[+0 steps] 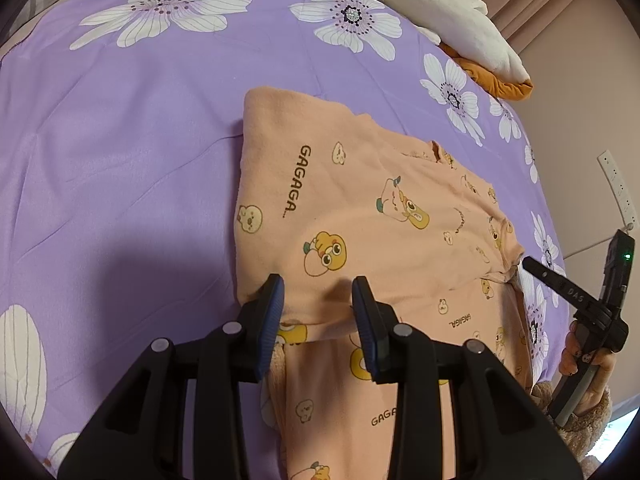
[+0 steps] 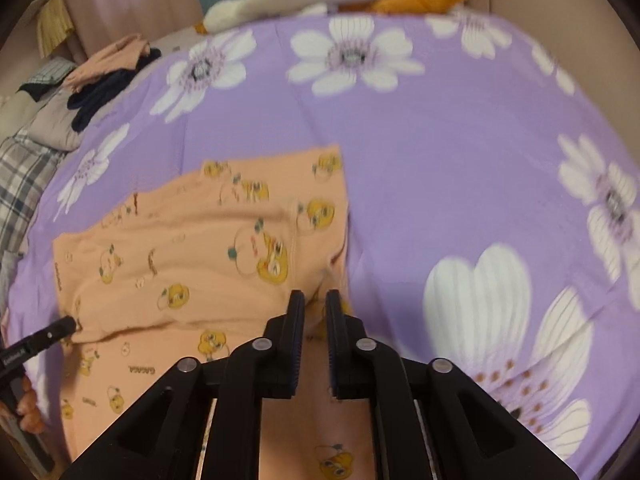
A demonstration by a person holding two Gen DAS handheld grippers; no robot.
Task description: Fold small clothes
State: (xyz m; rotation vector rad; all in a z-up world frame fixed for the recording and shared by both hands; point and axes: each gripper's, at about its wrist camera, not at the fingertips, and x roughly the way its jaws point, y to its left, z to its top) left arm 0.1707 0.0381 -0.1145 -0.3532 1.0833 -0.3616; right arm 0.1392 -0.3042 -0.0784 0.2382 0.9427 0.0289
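A peach garment (image 1: 360,216) printed with cartoon ducks and "GAGAGA" lies partly folded on the purple flowered bedspread (image 1: 120,160). My left gripper (image 1: 318,292) is open over the garment's near left edge, with cloth between and below its blue pads. In the right wrist view the garment (image 2: 200,248) fills the lower left. My right gripper (image 2: 315,304) hovers at its near right edge with the jaws narrowly apart; no cloth is visibly pinched. The right gripper also shows in the left wrist view (image 1: 528,266), touching the garment's right corner. The left gripper's finger (image 2: 60,328) touches the garment's left edge.
A white and orange plush toy (image 1: 460,20) lies at the bed's far edge. A pile of folded clothes (image 2: 108,68) sits far left in the right wrist view, beside plaid bedding (image 2: 24,176). A wall with a power strip (image 1: 618,188) stands to the right.
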